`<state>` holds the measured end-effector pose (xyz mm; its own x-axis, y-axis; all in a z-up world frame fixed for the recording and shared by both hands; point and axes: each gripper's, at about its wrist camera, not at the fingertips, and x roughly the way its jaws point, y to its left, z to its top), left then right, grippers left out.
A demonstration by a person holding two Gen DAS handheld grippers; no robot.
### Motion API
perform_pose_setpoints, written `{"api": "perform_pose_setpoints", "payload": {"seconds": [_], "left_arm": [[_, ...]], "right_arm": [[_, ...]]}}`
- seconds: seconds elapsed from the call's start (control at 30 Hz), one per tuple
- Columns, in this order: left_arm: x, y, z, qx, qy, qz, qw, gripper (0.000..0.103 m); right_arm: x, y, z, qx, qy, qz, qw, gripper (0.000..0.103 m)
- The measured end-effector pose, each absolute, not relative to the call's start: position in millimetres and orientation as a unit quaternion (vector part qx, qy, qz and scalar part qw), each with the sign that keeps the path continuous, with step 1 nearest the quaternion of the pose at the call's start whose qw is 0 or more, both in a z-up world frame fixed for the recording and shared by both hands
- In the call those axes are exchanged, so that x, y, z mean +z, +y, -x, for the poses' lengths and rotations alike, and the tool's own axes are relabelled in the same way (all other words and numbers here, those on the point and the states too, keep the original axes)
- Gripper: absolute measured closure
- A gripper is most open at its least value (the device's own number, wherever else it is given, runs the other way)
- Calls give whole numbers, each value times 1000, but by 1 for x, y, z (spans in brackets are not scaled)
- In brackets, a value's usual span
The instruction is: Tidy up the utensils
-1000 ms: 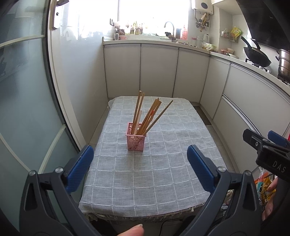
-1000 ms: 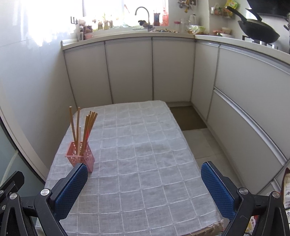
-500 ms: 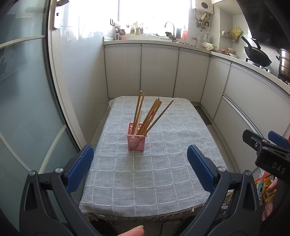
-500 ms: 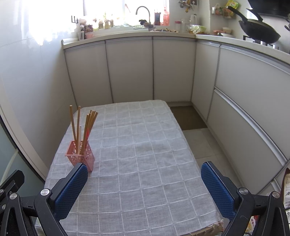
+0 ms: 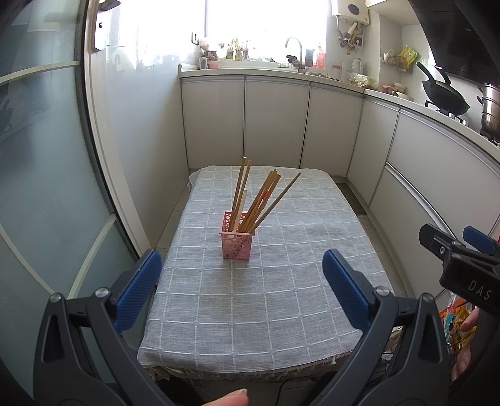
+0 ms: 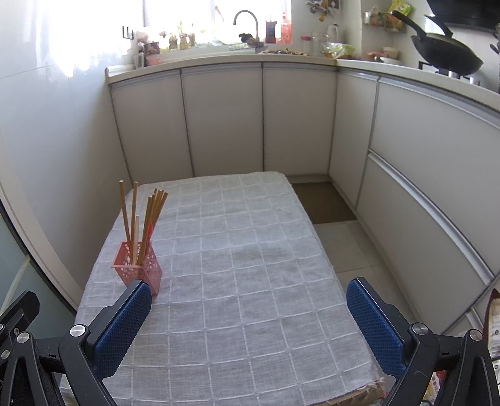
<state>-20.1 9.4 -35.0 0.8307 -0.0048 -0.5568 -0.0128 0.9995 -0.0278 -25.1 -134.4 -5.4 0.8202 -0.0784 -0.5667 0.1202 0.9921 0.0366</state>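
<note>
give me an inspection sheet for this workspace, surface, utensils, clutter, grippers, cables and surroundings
Surface: table under a grey checked tablecloth, fringe at the near edge.
Job's things: pink perforated holder upright on the cloth, wooden chopsticks standing in it, fanned out.
Clutter: nothing seen on the cloth.
Grippers: left gripper open, empty; right gripper open, empty; both short of the holder.
Cables: nothing certain seen.
Surroundings: white cabinets, sink tap, black wok.
</note>
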Motion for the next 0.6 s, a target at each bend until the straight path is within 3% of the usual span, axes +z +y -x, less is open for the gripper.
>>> {"api": "perform_pose_setpoints", "payload": {"seconds": [0.6], "left_arm": [[-37,8,17,5,296,22,955,1]], "right_arm": [[-9,-137,20,-47,302,-33,952,1]]}}
